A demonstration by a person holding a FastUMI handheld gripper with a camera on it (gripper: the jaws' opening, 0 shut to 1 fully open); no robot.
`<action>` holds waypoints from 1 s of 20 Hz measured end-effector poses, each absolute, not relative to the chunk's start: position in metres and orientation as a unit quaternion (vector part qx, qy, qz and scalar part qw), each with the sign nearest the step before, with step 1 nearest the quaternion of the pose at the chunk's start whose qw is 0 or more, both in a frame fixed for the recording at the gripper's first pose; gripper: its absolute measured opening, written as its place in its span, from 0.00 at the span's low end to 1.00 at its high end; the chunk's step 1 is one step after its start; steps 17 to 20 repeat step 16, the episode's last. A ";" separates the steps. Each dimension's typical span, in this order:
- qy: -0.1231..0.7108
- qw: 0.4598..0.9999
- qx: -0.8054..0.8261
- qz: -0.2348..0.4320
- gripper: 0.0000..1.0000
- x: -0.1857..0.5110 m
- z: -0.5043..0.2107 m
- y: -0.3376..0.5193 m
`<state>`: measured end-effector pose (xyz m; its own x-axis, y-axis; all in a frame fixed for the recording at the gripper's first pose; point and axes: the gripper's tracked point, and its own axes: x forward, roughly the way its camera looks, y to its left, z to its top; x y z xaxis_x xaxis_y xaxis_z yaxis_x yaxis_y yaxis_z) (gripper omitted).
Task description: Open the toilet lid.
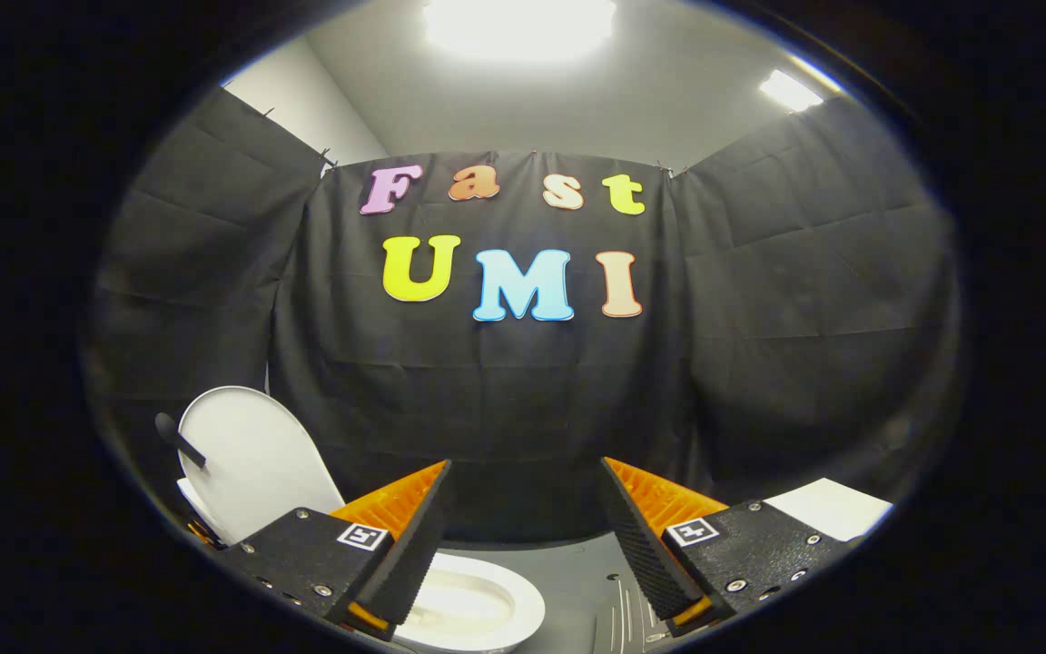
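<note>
A white toilet lid [246,459] stands raised and upright, to the left of my left finger, leaning back toward the booth's cloth wall. Below it the white toilet bowl [478,604] lies uncovered, partly hidden behind the left finger and reaching into the gap between the fingers. My gripper [523,486] is open, its fingers wide apart with nothing between them. It hangs above and in front of the bowl and is not touching the lid.
A small dark handle [180,440] sticks out at the lid's left edge. A white flat object [832,507] lies beyond the right finger. Grey floor [591,581] with a ribbed strip shows between the fingers. Black cloth walls close the booth all round.
</note>
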<state>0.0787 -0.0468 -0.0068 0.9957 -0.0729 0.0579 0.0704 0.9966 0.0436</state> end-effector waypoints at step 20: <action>-0.015 0.998 0.014 -0.062 0.96 -0.005 -0.114 0.009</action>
